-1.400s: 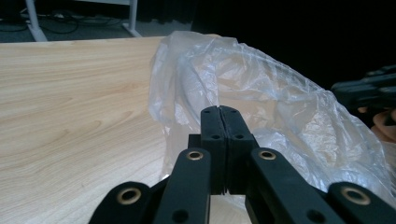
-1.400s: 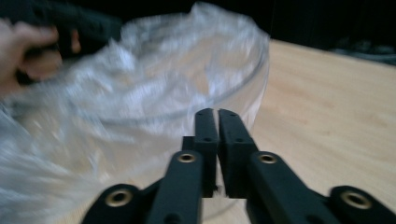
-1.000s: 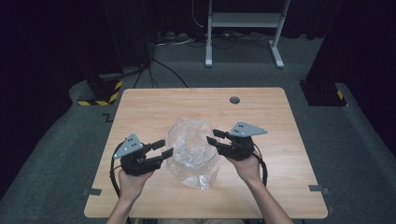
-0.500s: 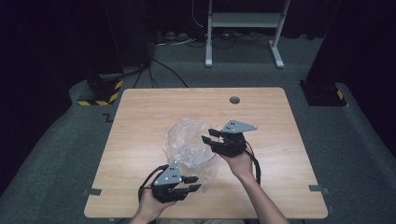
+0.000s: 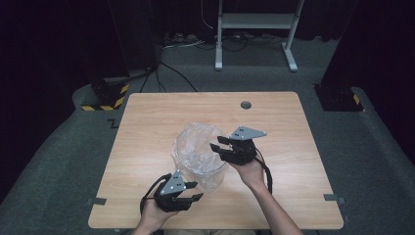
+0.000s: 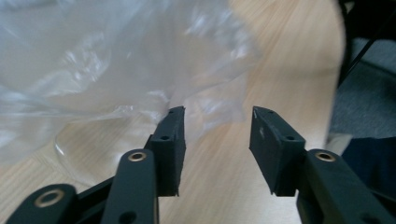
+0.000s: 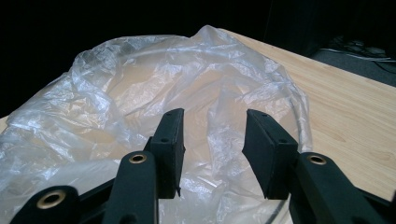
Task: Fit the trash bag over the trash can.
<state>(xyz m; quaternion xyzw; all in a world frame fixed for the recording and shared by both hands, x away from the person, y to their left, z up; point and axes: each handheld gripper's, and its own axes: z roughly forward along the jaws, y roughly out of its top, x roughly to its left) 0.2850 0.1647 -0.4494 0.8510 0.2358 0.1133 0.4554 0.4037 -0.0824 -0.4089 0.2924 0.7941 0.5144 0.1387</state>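
Clear plastic, crumpled and glossy, makes up the bag (image 5: pixel 198 155) that sits near the middle of the wooden desk (image 5: pixel 147 117), a little toward the person's side. It seems to be draped over or around a round see-through container, since a curved rim shows in both gripper views, though the film blurs this too much to be sure.

At the bag's 3 o'clock edge, the right hand-held gripper (image 5: pixel 219 145) points toward 9 o'clock with its jaws spread apart, one to each side of a raised fold of film but not pinching it. That placement looks meant to catch the bag's upper edge and steady it.

Down at the bag's 6 o'clock side, close to the desk's near edge, the left hand-held gripper (image 5: pixel 192 191) points toward 3 o'clock, jaws likewise apart and holding nothing. In the left gripper view the loose lower flap of the bag (image 6: pixel 205 93) lies just past its tips on the bare wood, so this one is probably lined up low to take that flap while the other minds the top.
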